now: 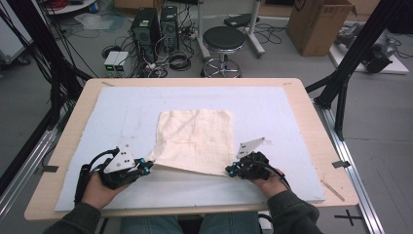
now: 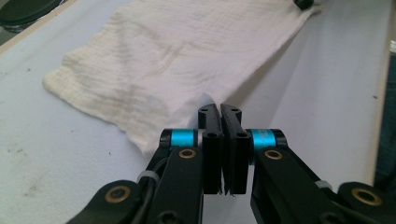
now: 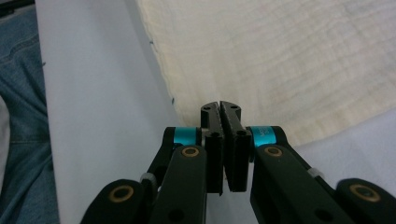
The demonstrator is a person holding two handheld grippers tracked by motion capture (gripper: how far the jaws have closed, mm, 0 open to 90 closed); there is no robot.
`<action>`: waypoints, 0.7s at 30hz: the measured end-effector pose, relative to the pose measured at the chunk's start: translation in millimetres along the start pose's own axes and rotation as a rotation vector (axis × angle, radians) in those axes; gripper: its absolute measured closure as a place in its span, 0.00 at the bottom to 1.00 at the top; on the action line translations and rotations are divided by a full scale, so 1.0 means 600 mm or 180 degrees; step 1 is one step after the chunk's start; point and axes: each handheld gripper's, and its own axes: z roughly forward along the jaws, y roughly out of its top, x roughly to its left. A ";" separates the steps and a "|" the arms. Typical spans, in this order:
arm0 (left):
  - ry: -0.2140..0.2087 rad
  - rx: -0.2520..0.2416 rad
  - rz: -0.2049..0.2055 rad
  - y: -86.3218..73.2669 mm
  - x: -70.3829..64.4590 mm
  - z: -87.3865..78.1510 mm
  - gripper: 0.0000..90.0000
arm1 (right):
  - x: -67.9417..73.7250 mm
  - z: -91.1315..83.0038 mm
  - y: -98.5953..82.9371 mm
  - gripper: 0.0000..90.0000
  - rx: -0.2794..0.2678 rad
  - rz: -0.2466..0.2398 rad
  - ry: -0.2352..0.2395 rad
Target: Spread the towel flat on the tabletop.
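A cream, crinkled cloth [image 1: 195, 139] lies spread on the pale blue mat [image 1: 112, 117] in the middle of the table. My left gripper [image 1: 148, 165] is at the cloth's near left corner. In the left gripper view its jaws [image 2: 220, 108] are pressed together with a thin tip of the cloth [image 2: 163, 60] pinched between them. My right gripper [image 1: 228, 170] is at the near right corner. Its jaws [image 3: 220, 106] are shut over the edge of the cloth [image 3: 289, 60]. The cloth's near edge is raised slightly off the mat and casts a shadow.
The mat covers most of the wooden table [image 1: 61, 151]. Beyond the far edge stand a black stool [image 1: 224, 41], computer towers [image 1: 146, 27] with cables and a cardboard box [image 1: 319, 24]. Black frame posts [image 1: 358, 53] flank the table. The person's jeans [image 3: 18, 121] sit below the near edge.
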 end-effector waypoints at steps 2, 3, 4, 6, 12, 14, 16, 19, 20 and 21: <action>-0.0039 0.0034 -0.0004 -0.003 -0.005 -0.007 0.92 | 0.005 -0.005 -0.006 0.98 0.0017 0.0008 0.0026; -0.0050 0.0024 -0.0038 -0.006 -0.007 -0.009 0.86 | 0.007 -0.008 -0.011 0.98 0.0021 0.0007 0.0033; -0.0081 0.0030 -0.0060 -0.010 -0.007 -0.012 0.80 | 0.009 -0.011 -0.015 0.97 0.0019 0.0027 0.0052; -0.0072 -0.0020 -0.0141 -0.017 -0.008 -0.012 0.76 | 0.009 -0.018 -0.020 0.89 -0.0049 0.0070 0.0070; -0.0181 -0.0048 -0.0332 -0.035 -0.001 0.035 0.69 | 0.020 -0.023 -0.018 0.73 -0.0168 -0.0026 0.0139; -0.0261 -0.0045 -0.0393 -0.047 -0.002 0.054 0.63 | 0.023 -0.018 -0.017 0.70 -0.0133 -0.0108 0.0153; -0.0307 0.0031 -0.0416 -0.058 -0.003 0.067 0.60 | 0.025 -0.013 -0.017 0.69 -0.0107 -0.0181 0.0157; -0.0328 0.0125 -0.0371 -0.063 -0.004 0.075 0.57 | 0.021 -0.004 -0.021 0.69 -0.0019 -0.0188 0.0116; -0.0320 0.0139 -0.0381 -0.064 -0.002 0.076 0.57 | 0.019 -0.002 -0.023 0.71 -0.0021 -0.0183 0.0129; -0.0319 0.0169 -0.0386 -0.065 0.000 0.077 0.59 | 0.017 -0.002 -0.023 0.73 -0.0032 -0.0182 0.0129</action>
